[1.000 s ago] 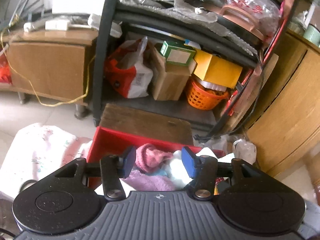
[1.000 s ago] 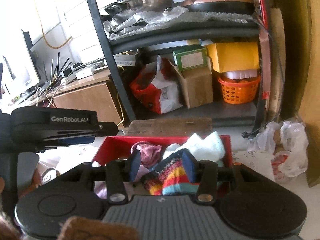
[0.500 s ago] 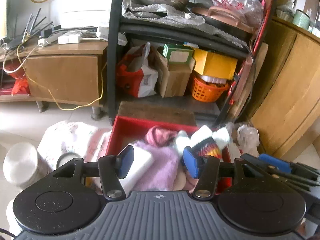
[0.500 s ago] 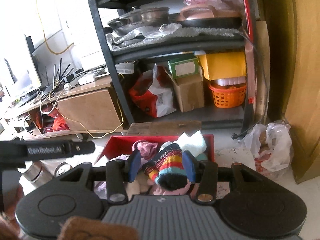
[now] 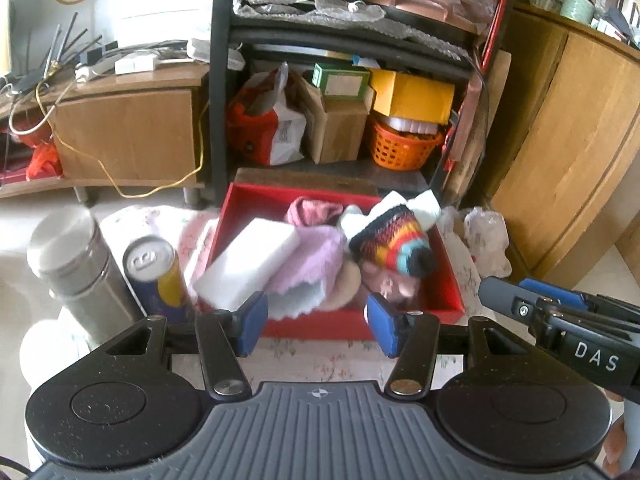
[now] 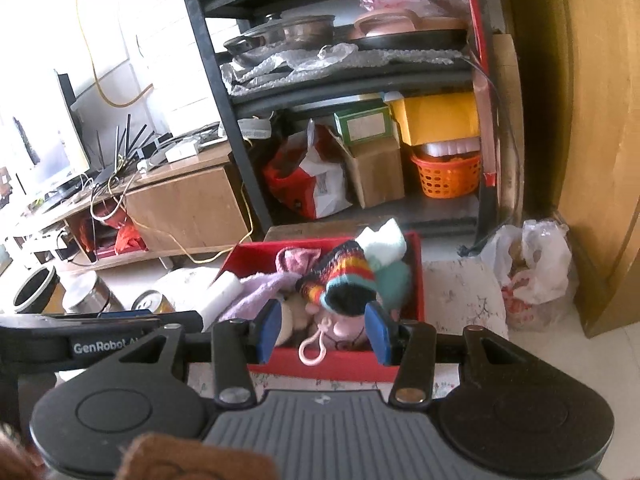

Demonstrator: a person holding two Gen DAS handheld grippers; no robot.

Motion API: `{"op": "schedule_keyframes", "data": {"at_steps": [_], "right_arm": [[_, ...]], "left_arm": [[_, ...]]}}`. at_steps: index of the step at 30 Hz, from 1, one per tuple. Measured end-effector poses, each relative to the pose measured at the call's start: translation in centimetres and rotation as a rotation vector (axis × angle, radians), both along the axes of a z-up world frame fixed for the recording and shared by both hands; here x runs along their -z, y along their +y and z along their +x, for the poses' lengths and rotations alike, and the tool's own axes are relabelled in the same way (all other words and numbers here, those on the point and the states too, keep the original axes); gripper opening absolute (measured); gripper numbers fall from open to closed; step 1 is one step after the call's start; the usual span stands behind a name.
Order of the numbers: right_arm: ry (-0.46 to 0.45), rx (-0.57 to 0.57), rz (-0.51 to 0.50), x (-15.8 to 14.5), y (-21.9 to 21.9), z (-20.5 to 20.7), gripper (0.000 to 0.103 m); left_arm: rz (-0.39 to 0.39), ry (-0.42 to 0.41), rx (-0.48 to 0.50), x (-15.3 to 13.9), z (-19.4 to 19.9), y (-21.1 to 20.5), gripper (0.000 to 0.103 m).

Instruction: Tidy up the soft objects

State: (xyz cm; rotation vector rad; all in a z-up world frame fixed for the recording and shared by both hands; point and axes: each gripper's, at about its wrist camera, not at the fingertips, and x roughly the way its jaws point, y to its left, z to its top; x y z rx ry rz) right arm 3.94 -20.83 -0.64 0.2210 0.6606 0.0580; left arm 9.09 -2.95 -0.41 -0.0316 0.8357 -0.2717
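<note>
The red box (image 5: 448,276) of soft things sits just ahead of both tools, striped knit hat (image 6: 344,276) on top. Left tool (image 5: 316,322) and right tool (image 6: 324,334) both stand spread, pinching nothing.

A red box (image 5: 240,220) sits open on the floor before the shelf, heaped with soft things. A white sponge block (image 5: 248,260) leans tilted over its left wall, partly lying on a rumpled lilac cloth (image 5: 312,252), with a pink knitted piece (image 5: 312,210) bunched behind it. A striped knitted hat (image 5: 394,244) in black, orange, yellow and teal lies on top at the right, white and mint fabric (image 6: 384,246) beside it, and a pink plush toy with a looped clip (image 6: 314,346) at the near wall.
</note>
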Motion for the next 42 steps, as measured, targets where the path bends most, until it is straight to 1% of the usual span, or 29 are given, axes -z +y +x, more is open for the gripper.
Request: {"op": "schedule_keyframes", "data": {"at_steps": [4,10,21,30,36,38,42], "right_arm": [[0.018,-0.002,-0.012,0.5,0.4,-1.2,0.017],[0.032,-0.012,-0.004,1.0,0.9,-3.0,0.017],[0.052,0.006,0.006,1.9,1.4,-5.6,0.017],[0.052,0.012,0.007,2.1,1.7,-6.4,0.017],[0.053,0.019,0.029,2.2,1.7,-6.4,0.017],[0.057,0.013,0.042,2.3,1.8,-6.4,0.017],[0.053,0.010,0.045,2.3,1.8,-6.4,0.017]], "left_arm": [[0.006,0.010,0.003,0.4,-1.3,0.2,0.056],[0.022,0.024,0.021,1.1,-3.2,0.0,0.058],[0.023,0.022,0.037,1.3,-5.7,-0.1,0.060],[0.027,0.022,0.048,1.4,-6.4,-0.3,0.061],[0.030,0.018,0.022,1.6,-6.4,-0.3,0.061],[0.039,0.005,0.012,1.5,-6.5,-0.3,0.060],[0.103,-0.066,0.005,1.0,-7.2,-0.9,0.061]]}}
